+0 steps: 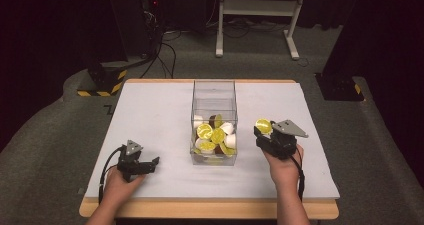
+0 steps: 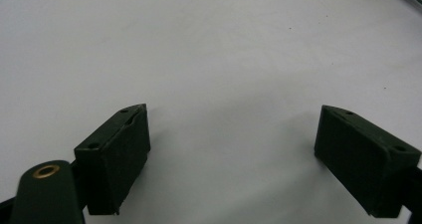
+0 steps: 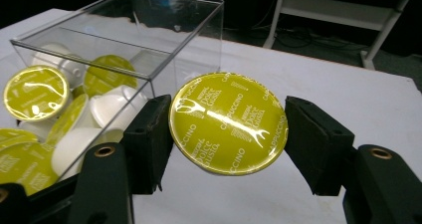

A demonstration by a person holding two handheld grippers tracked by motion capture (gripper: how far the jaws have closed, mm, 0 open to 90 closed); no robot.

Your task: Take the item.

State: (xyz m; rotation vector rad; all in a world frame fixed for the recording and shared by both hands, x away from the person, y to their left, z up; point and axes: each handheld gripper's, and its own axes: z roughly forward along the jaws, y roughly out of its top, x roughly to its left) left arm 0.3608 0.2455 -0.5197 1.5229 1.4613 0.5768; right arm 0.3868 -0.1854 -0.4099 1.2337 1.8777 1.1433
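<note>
A clear plastic box (image 1: 214, 92) stands mid-table, its near half holding several coffee capsules (image 1: 212, 135) with yellow-green lids and white bodies. My right gripper (image 1: 264, 128) sits just right of the box, shut on one such capsule (image 3: 228, 123); the foil lid faces the camera and both pads press its rim. The box wall (image 3: 164, 64) is close on the left of that gripper. My left gripper (image 1: 150, 164) rests low over the table at the near left, open, with bare white surface between its fingers (image 2: 117, 157).
The white tabletop (image 1: 150, 110) has a wooden front edge. Beyond the table stand a white frame (image 1: 260, 7), cables on the carpet and a yellow-black striped base (image 1: 102, 82).
</note>
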